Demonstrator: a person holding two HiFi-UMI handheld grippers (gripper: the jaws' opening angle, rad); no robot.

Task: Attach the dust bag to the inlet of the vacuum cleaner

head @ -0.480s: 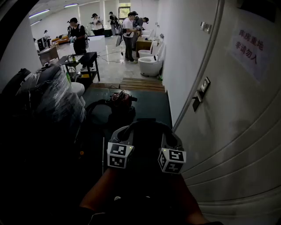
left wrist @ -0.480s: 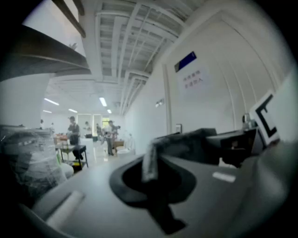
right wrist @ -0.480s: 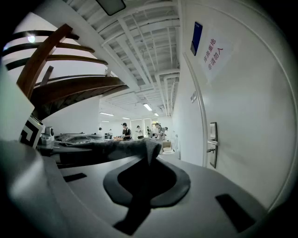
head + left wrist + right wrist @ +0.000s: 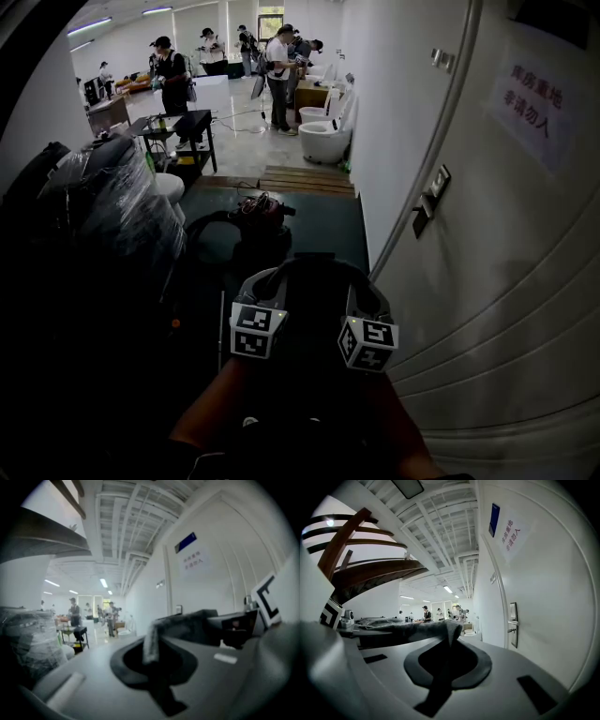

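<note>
In the head view I hold a dark grey dust bag (image 4: 311, 281) stretched between both grippers, close in front of me. My left gripper (image 4: 266, 281) is shut on its left edge and my right gripper (image 4: 362, 289) on its right edge. The left gripper view has a fold of the bag (image 4: 151, 637) pinched at the left gripper (image 4: 154, 645). In the right gripper view the bag (image 4: 419, 629) runs in from the left into the right gripper (image 4: 447, 641). The vacuum cleaner (image 4: 260, 214), dark red with a black hose, lies on the green floor ahead, apart from the bag.
A white door with a handle (image 4: 429, 199) and a paper sign stands close on my right. A plastic-wrapped stack (image 4: 112, 211) fills the left. Beyond the vacuum cleaner lie a wooden pallet (image 4: 305, 180), a toilet (image 4: 323, 139) and a black bench (image 4: 186, 127). Several people stand far back.
</note>
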